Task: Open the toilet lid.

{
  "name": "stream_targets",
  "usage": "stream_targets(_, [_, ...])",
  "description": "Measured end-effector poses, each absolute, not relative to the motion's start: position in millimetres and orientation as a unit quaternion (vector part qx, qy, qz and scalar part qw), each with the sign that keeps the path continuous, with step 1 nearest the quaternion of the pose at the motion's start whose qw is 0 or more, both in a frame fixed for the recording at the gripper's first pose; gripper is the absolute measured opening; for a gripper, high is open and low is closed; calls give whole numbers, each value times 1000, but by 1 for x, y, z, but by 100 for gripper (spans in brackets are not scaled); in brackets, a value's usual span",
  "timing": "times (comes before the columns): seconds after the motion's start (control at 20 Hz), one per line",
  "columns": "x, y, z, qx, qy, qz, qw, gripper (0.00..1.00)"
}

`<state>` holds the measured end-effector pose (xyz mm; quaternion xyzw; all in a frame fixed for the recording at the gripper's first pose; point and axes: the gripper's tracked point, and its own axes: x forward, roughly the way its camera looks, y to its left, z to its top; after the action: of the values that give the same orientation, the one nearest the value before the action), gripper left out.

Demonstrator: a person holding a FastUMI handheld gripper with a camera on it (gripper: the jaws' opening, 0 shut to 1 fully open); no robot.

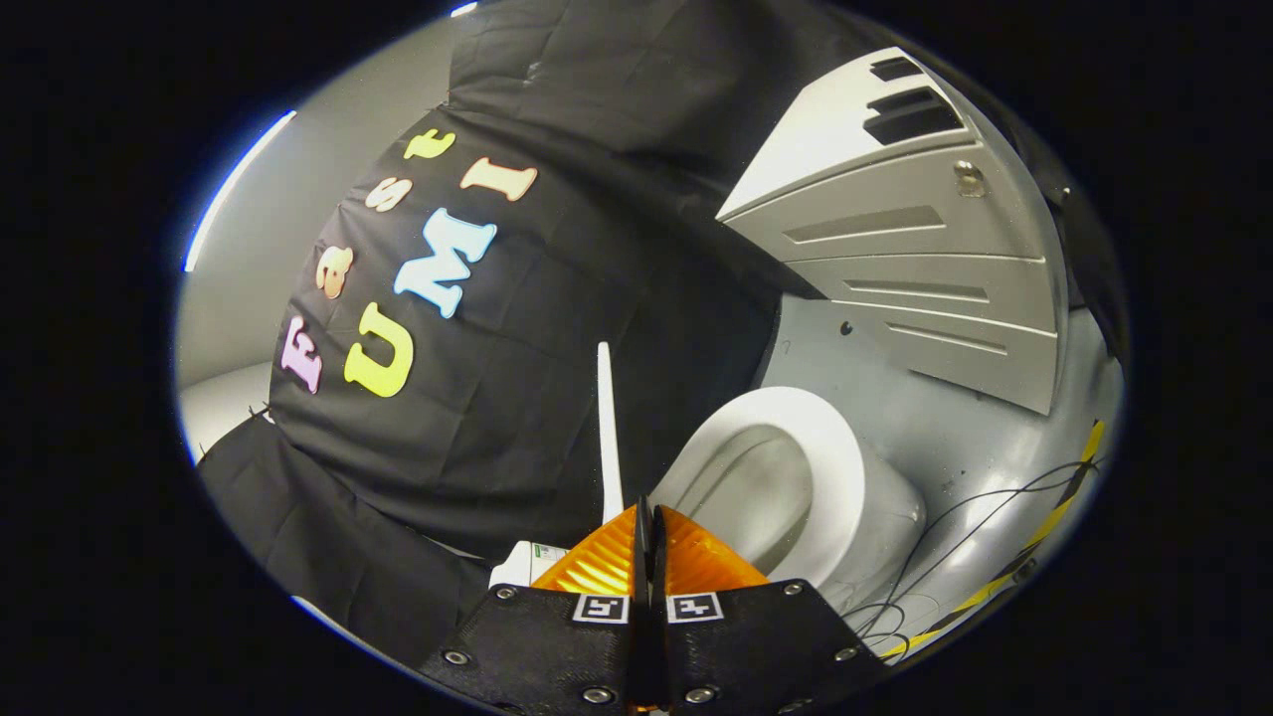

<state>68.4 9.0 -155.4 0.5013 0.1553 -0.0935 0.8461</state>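
A white toilet (875,517) lies just ahead of my fingers, its seat ring (840,447) and bowl uncovered. The lid (604,418) stands raised and shows edge-on as a thin white strip; it rises from behind the tip of my left orange finger (597,562). My gripper (648,509) is shut, the two orange fingers pressed together with only their dark pads between them. The lid's edge runs beside the left finger, not between the pads.
A grey slotted wall panel (895,249) stands beyond the toilet. Thin black cables (955,537) and a yellow-black tape strip (1054,527) lie on the grey floor beside the bowl. A small white box (522,565) sits by my left finger. Black cloth hangs behind the lid.
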Motion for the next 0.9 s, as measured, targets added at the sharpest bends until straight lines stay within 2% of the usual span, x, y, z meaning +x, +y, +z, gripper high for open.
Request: stream_targets(0.9, [84,72,-73,404,123,-38,905,0])
